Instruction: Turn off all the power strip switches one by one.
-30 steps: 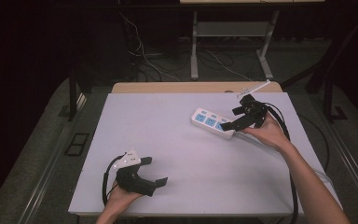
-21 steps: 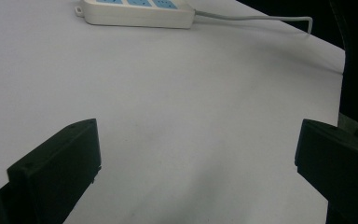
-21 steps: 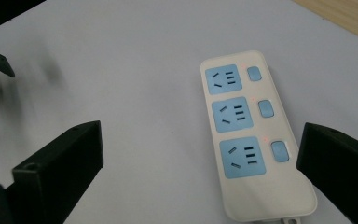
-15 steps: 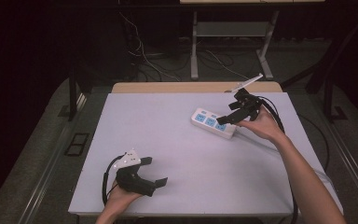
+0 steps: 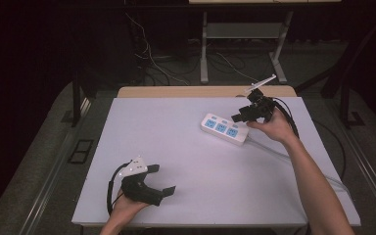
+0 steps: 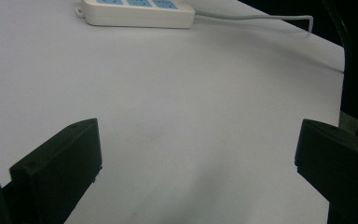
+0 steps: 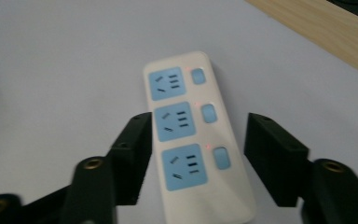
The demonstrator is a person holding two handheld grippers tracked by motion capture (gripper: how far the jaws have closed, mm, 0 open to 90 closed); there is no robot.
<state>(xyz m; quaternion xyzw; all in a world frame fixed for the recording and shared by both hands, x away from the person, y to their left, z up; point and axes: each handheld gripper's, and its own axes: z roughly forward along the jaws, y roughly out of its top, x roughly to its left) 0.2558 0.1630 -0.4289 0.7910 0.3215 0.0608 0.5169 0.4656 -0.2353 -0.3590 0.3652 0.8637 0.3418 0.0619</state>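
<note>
A white power strip with three blue sockets lies on the white table, right of centre. Small red lights glow beside its switches. My right gripper hovers over the strip's right end. In the right gripper view the gripper has a jaw on each side of the strip. The jaws have just been closing, and small gaps still separate them from the strip. My left gripper rests open at the front left, nothing between its jaws. The strip lies far ahead of it.
The strip's pale cable runs off toward the table's right edge. A wooden board borders the table's far side. Dark floor, cables and table legs lie beyond.
My right hand has shifted slightly back and left over the strip's end, and its jaws stand narrower than before. The left gripper has stayed put.
</note>
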